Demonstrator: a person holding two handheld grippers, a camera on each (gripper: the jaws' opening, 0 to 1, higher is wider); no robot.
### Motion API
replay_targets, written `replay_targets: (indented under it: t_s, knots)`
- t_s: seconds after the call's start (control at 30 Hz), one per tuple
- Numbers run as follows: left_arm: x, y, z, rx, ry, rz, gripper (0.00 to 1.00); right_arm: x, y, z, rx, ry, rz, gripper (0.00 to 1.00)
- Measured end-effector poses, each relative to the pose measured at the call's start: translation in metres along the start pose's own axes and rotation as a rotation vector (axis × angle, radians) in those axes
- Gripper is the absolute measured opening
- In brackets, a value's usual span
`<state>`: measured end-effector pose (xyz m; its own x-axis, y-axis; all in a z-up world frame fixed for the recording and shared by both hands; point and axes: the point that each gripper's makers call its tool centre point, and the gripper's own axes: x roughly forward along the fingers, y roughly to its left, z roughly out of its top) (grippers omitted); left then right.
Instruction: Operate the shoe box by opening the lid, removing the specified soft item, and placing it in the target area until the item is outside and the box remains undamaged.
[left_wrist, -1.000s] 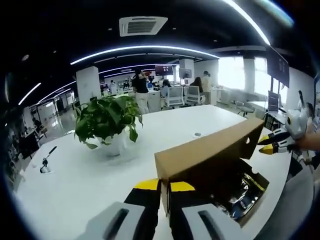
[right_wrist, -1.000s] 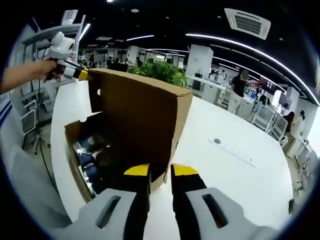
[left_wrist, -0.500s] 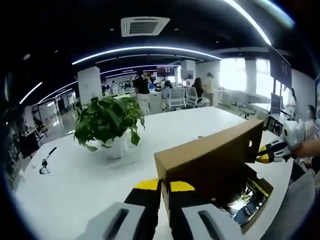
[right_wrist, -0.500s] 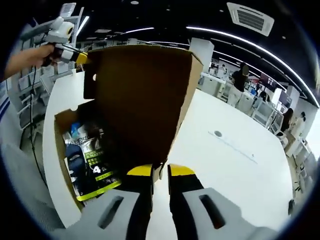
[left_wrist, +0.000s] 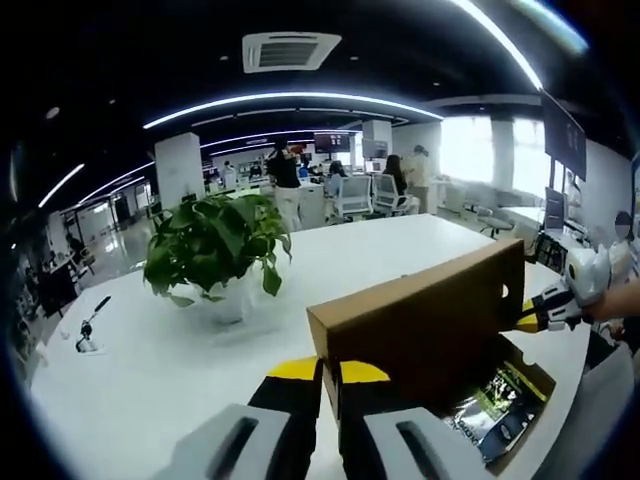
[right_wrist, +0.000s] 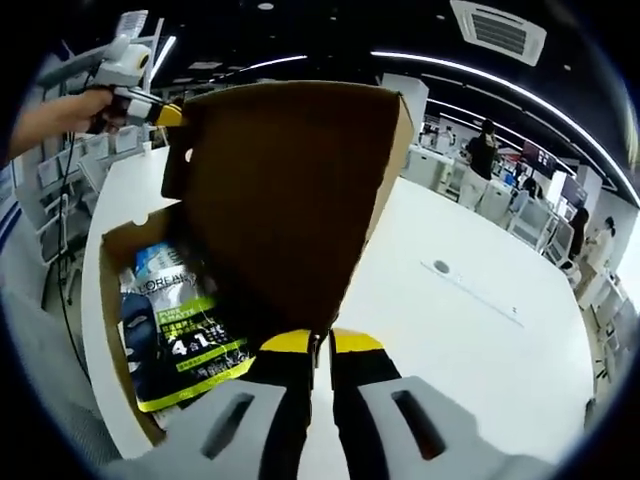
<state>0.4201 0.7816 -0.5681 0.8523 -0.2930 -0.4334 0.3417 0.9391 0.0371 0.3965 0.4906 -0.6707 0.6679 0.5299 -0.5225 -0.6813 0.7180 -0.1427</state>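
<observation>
**Print on the packet in the box**

The only readable print stands on the flat, glossy packet (right_wrist: 178, 335) lying in the open brown cardboard shoe box (right_wrist: 290, 210), seen in the right gripper view. Near the packet's top edge, white capitals read roughly "L'OREAL", though the first letters are partly cut off by the box wall. Lower down, on its lime-green band, a large white "4" and "1" stand out, with a small sign between them that cannot be made out; the fine lines of text around them are too small to read. In the left gripper view the same packet (left_wrist: 492, 413) shows print too blurred to read.
</observation>
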Motion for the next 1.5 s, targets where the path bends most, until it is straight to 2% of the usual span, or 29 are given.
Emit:
replay_targets:
  t_s: [0.23, 0.4, 0.63, 1.07, 1.2, 1.5]
  knots:
    - [0.013, 0.003, 0.0, -0.004, 0.01, 0.011, 0.04, 0.002, -0.004, 0.001, 0.011, 0.004, -0.005, 0.01]
    - [0.022, 0.004, -0.008, -0.003, 0.045, 0.021, 0.06, 0.003, -0.004, 0.002, -0.004, 0.008, -0.004, 0.01]
    - [0.028, 0.006, -0.034, -0.028, 0.08, 0.057, 0.12, 0.005, -0.005, 0.003, -0.03, 0.015, 0.0, 0.01]
    - [0.023, -0.009, -0.081, -0.094, 0.157, 0.048, 0.06, 0.012, -0.011, 0.007, -0.043, 0.025, 0.006, 0.01]
    - [0.024, -0.009, -0.086, -0.102, 0.166, 0.053, 0.02, 0.014, -0.012, 0.007, -0.038, 0.029, 0.008, 0.01]
    - [0.03, -0.007, -0.087, -0.115, 0.165, 0.058, 0.02, 0.019, -0.015, 0.007, -0.039, 0.042, 0.012, 0.02]
